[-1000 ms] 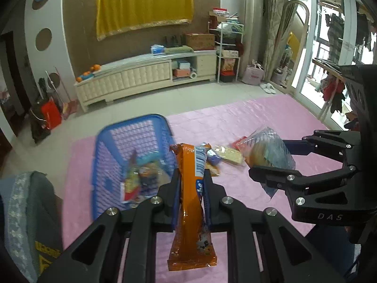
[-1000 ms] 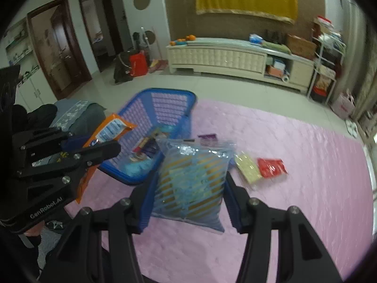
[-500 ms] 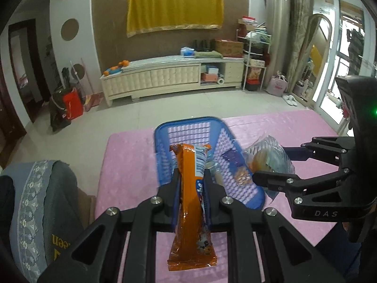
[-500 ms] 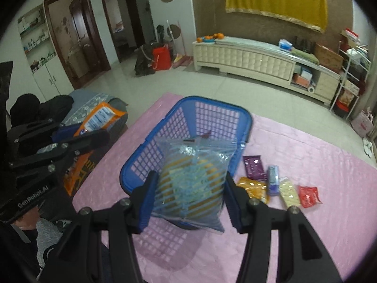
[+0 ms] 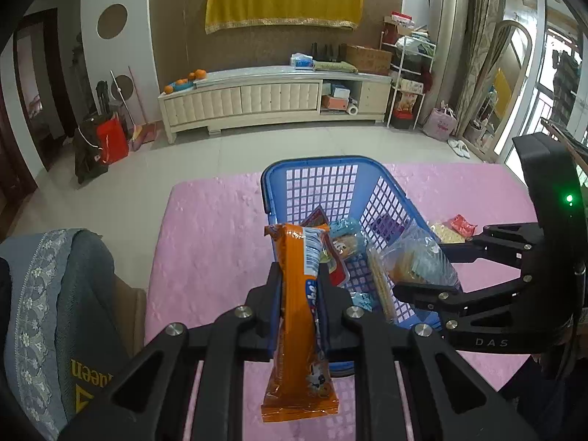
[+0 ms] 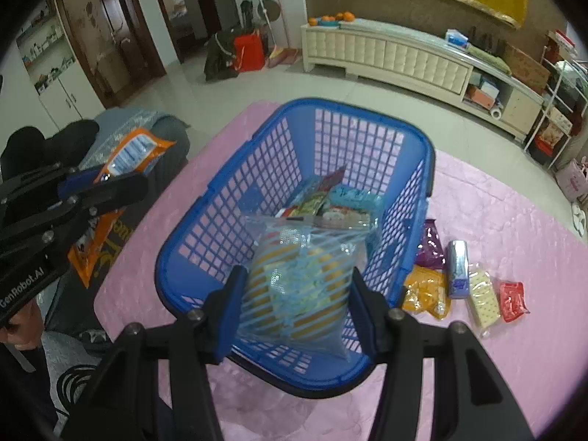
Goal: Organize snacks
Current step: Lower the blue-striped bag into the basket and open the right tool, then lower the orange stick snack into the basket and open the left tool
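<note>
A blue plastic basket (image 6: 191,242) stands on the pink mat (image 6: 514,330) with several snack packs inside; it also shows in the left wrist view (image 5: 279,180). My right gripper (image 6: 297,294) is shut on a clear blue-striped bag (image 6: 294,286) and holds it above the basket's near end. My left gripper (image 5: 299,294) is shut on an orange snack pack (image 5: 297,330), upright, just left of the basket's near corner. In the right wrist view the orange pack (image 6: 136,150) and the left gripper (image 6: 99,191) are at the far left.
Several loose snacks lie on the mat right of the basket: purple (image 6: 430,242), silver-blue (image 6: 457,268), orange (image 6: 426,294), pale yellow (image 6: 483,297), red (image 6: 512,296). A grey cushioned seat (image 5: 55,312) is at the left. A cream cabinet (image 5: 257,99) stands at the far wall.
Both grippers have moved left and over the basket with their packs still held. The striped bag now hangs above the basket's near end, and the basket looks closer.
</note>
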Tool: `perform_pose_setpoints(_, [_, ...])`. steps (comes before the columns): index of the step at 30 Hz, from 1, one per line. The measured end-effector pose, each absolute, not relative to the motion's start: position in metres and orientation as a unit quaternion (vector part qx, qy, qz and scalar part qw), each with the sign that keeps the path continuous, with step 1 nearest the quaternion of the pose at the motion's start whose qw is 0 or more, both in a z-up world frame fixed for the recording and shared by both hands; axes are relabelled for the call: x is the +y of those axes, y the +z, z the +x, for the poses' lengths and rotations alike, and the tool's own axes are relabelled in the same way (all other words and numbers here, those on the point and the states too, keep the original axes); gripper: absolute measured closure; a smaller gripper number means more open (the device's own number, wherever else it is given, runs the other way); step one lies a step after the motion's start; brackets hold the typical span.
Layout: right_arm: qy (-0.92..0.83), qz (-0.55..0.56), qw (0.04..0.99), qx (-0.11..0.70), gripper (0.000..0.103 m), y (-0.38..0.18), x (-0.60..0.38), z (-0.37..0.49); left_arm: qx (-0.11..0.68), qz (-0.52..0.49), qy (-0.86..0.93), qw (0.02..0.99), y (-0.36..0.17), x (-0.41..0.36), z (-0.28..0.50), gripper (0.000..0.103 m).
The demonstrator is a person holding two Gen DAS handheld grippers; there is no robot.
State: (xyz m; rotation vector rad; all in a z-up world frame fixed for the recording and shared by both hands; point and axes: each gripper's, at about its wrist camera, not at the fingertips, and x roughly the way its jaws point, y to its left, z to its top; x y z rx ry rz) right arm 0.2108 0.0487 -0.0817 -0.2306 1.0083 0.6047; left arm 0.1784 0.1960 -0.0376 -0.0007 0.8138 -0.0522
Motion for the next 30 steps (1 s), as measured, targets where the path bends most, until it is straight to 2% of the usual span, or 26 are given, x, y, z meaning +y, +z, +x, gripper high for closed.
perform_pose_setpoints(14, [0.276,-0.11,0.81,0.505,0.043,-0.089,0.053,0.218,0.39,0.001,-0.021,0.92,-0.027,0.199,0.171,0.088])
perform_pose_setpoints(16, [0.279,-0.098,0.811,0.505,0.027,-0.086,0.049,0.219,0.391,0.004,-0.02,0.92,-0.026,0.197,0.169,0.088])
perform_pose_setpoints(17, [0.279,-0.094,0.812,0.504,0.011,-0.084,0.047,0.219,0.391,0.005,-0.02,0.92,-0.025,0.195,0.169,0.088])
perform_pose_setpoints(18, [0.279,-0.091,0.813,0.503,0.005,-0.082,0.044,0.218,0.39,0.005,-0.021,0.921,-0.024,0.194,0.168,0.088])
perform_pose_setpoints(24, [0.27,-0.091,0.829,0.481,0.0,-0.063,0.03,0.213,0.386,0.003,-0.027,0.922,-0.017,0.189,0.167,0.088])
perform_pose_setpoints(30, [0.25,-0.077,0.849,0.458,0.0,-0.047,0.007,0.209,0.381,0.003,-0.04,0.924,-0.011,0.179,0.167,0.088])
